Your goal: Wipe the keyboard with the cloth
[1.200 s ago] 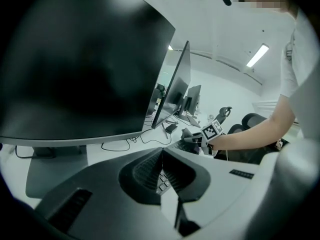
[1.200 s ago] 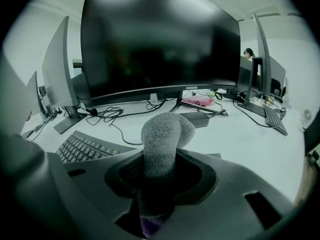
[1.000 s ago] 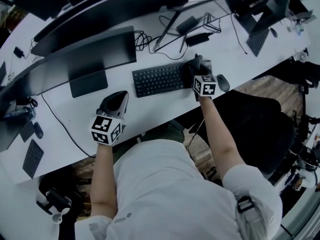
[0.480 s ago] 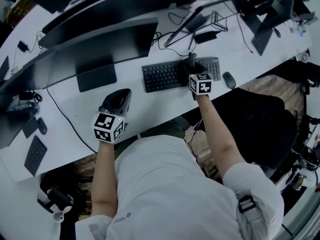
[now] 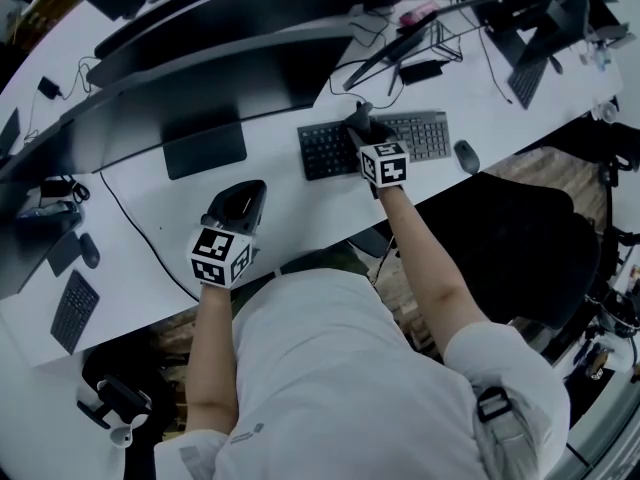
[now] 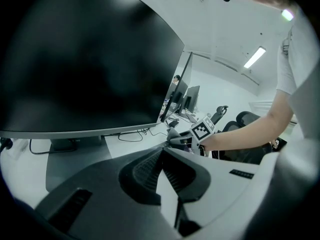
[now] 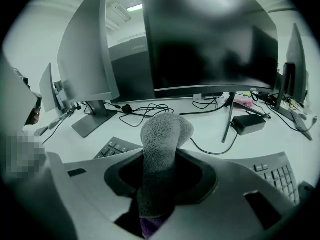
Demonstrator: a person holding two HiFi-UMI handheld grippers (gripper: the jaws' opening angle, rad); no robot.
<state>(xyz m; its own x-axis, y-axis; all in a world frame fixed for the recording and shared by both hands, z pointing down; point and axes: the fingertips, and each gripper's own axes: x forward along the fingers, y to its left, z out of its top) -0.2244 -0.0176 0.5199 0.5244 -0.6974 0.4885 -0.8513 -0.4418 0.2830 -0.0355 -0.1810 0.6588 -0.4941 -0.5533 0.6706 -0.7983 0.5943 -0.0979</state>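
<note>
The right gripper (image 5: 360, 120) has its jaws clamped on a fluffy grey cloth (image 7: 161, 134), which stands up between them in a rounded wad and pokes out beyond the tips. This gripper is over the middle of the keyboard (image 5: 425, 135), with keys showing on both sides of it in the right gripper view; whether the cloth is pressing on the keys cannot be told. The right forearm reaches forward and slightly inward across the desk edge, nearly straight. The left gripper (image 5: 243, 193) has its ribbed jaws meeting at the tips with nothing between them. It is low over bare white desk (image 5: 290, 213), well apart from the keyboard, just in front of the monitor stand base (image 5: 205, 149), with the left forearm pointing straight ahead. A mouse (image 5: 466, 156) lies just right of the keyboard.
</note>
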